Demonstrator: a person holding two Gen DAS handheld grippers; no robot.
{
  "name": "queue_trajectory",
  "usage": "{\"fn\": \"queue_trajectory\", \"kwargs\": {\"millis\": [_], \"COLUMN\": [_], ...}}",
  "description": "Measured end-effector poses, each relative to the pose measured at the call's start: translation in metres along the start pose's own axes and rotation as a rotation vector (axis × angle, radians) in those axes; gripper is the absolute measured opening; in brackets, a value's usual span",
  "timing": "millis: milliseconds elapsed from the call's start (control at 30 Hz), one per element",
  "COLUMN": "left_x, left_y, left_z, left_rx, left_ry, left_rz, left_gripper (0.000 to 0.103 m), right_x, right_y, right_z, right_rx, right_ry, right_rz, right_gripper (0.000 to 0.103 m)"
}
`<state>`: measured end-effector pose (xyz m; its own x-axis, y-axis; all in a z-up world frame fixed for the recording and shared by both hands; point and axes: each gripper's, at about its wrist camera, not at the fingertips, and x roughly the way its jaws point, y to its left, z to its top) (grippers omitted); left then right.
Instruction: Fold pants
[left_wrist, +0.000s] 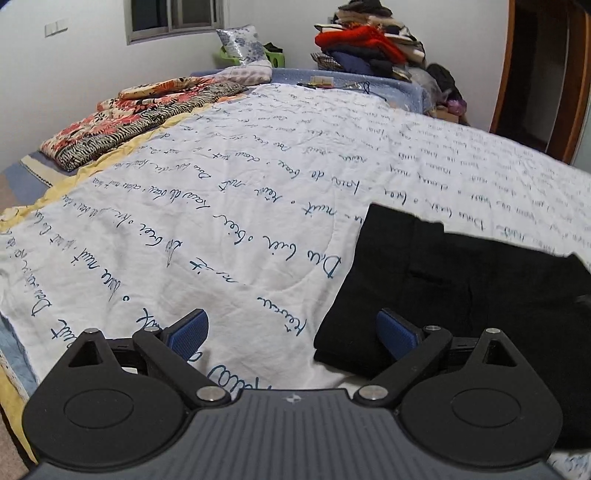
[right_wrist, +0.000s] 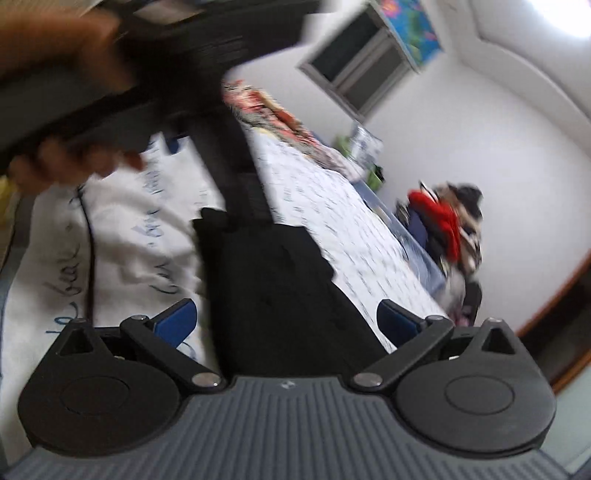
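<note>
Far back on the bed sits a big heap of clothes (left_wrist: 369, 40), with a bright red piece on top. A flowery blanket (left_wrist: 136, 114) in red, cream and black lies folded along the left side. A blue and white pillow (left_wrist: 238, 44) leans on a green basket (left_wrist: 275, 57) under the window (left_wrist: 173, 16). A brown wooden door frame (left_wrist: 504, 70) stands at the right.

The bed is covered by a soft white quilt (left_wrist: 229, 206) with blue curly writing all over it and stitched round lines. A yellow edge (left_wrist: 110, 158) peeks out on its left side.

The black pants (left_wrist: 461, 295) lie flat on the quilt, near the front right. They are folded into a thick, boxy shape with straight sides. The cloth looks dark and plain, with a few soft creases.

The left gripper (left_wrist: 293, 332) has its two blue ribbed pads spread wide apart. It holds nothing. Its right pad (left_wrist: 397, 332) is over the near left corner of the pants, and its left pad (left_wrist: 188, 330) is over the bare quilt.

The right wrist view is blurry and tipped over. The right gripper (right_wrist: 286, 321) is spread wide too, with nothing between its pads, and the pants (right_wrist: 280, 295) are right in front of it. A hand (right_wrist: 66, 166) holding the other black tool fills the top left of that view.
</note>
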<state>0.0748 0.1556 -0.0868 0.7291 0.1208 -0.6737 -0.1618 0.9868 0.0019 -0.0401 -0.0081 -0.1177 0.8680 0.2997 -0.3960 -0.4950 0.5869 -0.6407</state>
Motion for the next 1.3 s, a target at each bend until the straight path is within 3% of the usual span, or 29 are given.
{"fn": "queue_trajectory", "kwargs": {"millis": [167,233,300,367,567,633,667,833,1300], "left_x": [-0.008,-0.004,0.001,0.002,-0.011,-0.009,-0.006,0.016,0.032], "left_y": [0.023,0.030,0.031,0.026,0.013,0.011,0.011,0.013,0.009], "left_z": [0.003,0.006,0.008,0.007,0.010,0.013,0.014,0.012,0.021], "left_rx": [-0.146,-0.187,-0.157,-0.091,-0.068,-0.078,-0.083,-0.077,-0.176], "left_ry": [-0.064,-0.034,0.007,0.009,-0.060,-0.039,-0.011,0.087,0.173], "left_rz": [-0.056,-0.014,0.043,0.045,0.068,0.063,0.059,0.033,-0.132], "left_gripper": [0.098,0.098,0.098,0.098,0.098,0.098,0.098,0.098,0.098], "right_x": [0.022,0.031,0.038,0.043,0.057,0.060,0.061,0.059,0.047], "right_y": [0.017,0.018,0.022,0.028,0.043,0.044,0.046,0.038,-0.006], "right_z": [0.013,0.016,0.020,0.023,0.032,0.034,0.036,0.036,0.033], "right_rx": [-0.120,-0.132,-0.151,-0.178,-0.209,-0.196,-0.186,-0.108,0.133], "right_ry": [0.010,0.014,0.013,0.000,0.000,0.003,0.005,-0.004,-0.021], "right_rz": [-0.024,-0.001,0.012,0.005,0.047,0.066,0.073,0.092,0.193], "right_gripper": [0.095,0.085,0.082,0.079,0.040,0.024,0.021,0.014,0.012]}}
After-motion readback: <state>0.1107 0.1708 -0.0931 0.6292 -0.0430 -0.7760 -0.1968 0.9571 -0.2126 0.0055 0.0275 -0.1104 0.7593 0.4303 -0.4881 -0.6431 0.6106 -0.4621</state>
